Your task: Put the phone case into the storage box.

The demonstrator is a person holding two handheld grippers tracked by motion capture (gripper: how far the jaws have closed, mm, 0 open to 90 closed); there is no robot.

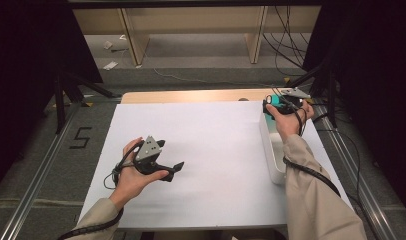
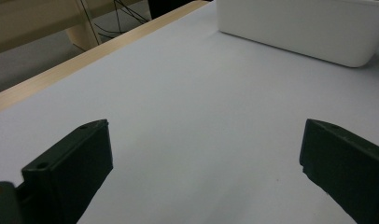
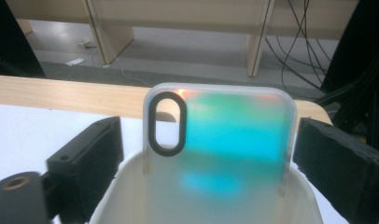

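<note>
A translucent phone case (image 3: 234,140) with a teal sheen and a black-ringed camera cutout stands upright in the far end of a white bin (image 3: 114,198). My right gripper (image 3: 206,140) straddles the case; a gap shows between the left jaw and the case's edge, and the right jaw sits close beside the other edge. In the high view the right gripper (image 1: 277,104) hovers over the bin's (image 1: 274,172) far end, with the case's teal (image 1: 276,100) showing. My left gripper (image 1: 174,169) rests low over the white sheet at the left, jaws wide and empty, as the left gripper view (image 2: 204,135) shows.
A white sheet (image 1: 211,150) covers the tabletop, with a wooden edge (image 1: 191,95) at the back. The bin (image 2: 299,28) lies along the sheet's right side. Beyond the table stand wooden shelf legs (image 1: 133,40) and loose cables (image 1: 286,45) on the floor.
</note>
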